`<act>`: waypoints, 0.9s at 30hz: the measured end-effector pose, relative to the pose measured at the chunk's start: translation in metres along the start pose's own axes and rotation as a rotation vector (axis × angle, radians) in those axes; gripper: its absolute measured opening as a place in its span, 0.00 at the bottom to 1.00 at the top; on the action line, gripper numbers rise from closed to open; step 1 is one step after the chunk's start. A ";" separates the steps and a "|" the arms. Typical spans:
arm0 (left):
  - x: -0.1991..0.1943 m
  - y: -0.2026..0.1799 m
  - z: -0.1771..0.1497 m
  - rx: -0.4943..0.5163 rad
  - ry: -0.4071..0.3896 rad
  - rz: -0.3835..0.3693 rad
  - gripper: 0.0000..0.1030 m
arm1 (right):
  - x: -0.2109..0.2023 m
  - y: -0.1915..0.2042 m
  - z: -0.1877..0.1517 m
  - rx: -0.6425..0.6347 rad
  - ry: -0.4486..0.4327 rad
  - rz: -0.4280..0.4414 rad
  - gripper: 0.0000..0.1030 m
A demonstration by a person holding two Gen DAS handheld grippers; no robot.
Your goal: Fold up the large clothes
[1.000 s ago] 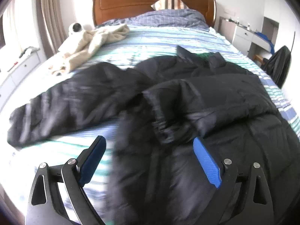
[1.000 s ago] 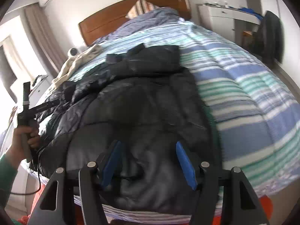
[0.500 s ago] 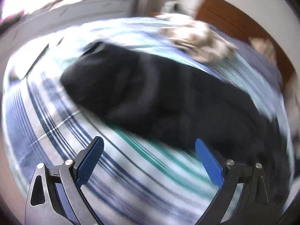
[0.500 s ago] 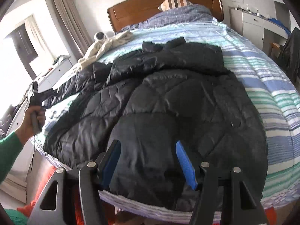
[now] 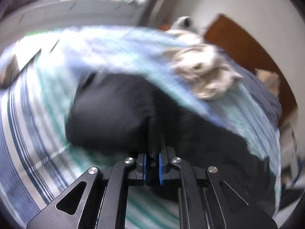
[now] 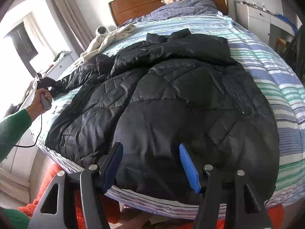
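A large black quilted jacket (image 6: 171,95) lies spread on the striped bed (image 6: 276,76), its hem at the near edge. Its left sleeve (image 5: 114,114) stretches out toward the bed's left side. My left gripper (image 5: 152,156) is closing on the end of that sleeve, with black fabric pinched between its blue pads. The right wrist view shows that left gripper (image 6: 42,82) far left, held by a hand (image 6: 41,103) in a green sleeve. My right gripper (image 6: 149,147) hangs open just above the jacket's hem, nothing between its fingers.
A beige garment (image 6: 106,40) lies bunched near the wooden headboard (image 6: 162,2), with a small white camera (image 6: 101,30) beside it. White drawers (image 6: 263,22) stand right of the bed. A red rug (image 6: 47,190) lies on the floor below the bed's near edge.
My left gripper swung left from the jacket's body to the sleeve end, rolled, and shut on the fabric. The right gripper shifted slightly at first, then stayed open over the hem.
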State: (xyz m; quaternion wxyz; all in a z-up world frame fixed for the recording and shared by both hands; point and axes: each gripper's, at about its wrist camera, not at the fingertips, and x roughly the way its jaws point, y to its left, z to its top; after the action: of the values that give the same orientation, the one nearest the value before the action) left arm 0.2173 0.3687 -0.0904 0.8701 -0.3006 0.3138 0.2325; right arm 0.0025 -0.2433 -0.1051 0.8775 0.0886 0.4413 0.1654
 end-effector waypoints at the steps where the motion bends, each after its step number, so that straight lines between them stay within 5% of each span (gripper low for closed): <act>1: -0.013 -0.019 0.003 0.049 -0.027 -0.025 0.06 | 0.001 -0.002 -0.001 0.008 0.001 0.004 0.61; 5: -0.085 -0.129 0.003 0.305 -0.164 -0.195 0.06 | 0.001 -0.002 -0.001 0.007 -0.013 0.013 0.61; 9: -0.153 -0.238 -0.047 0.600 -0.256 -0.372 0.06 | -0.005 -0.005 -0.002 0.020 -0.043 0.022 0.61; 14: -0.187 -0.346 -0.176 0.940 -0.167 -0.567 0.09 | -0.017 -0.023 -0.002 0.081 -0.094 0.001 0.61; 16: -0.173 -0.371 -0.227 1.038 -0.069 -0.578 0.29 | -0.023 -0.033 -0.003 0.109 -0.113 -0.010 0.61; 18: -0.154 -0.383 -0.294 1.146 0.090 -0.555 0.66 | -0.029 -0.044 -0.003 0.142 -0.136 -0.028 0.61; 22: -0.148 -0.350 -0.389 1.302 0.199 -0.481 0.68 | -0.044 -0.068 -0.002 0.198 -0.174 -0.090 0.61; 27: -0.184 -0.284 -0.370 1.225 0.188 -0.506 0.80 | -0.042 -0.098 0.031 0.220 -0.189 -0.140 0.62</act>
State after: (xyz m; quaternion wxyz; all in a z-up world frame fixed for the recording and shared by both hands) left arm 0.1074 -0.1213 -0.0871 0.8803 0.1646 0.3834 -0.2260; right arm 0.0249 -0.3497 -0.0852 0.9095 0.1685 0.3772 0.0456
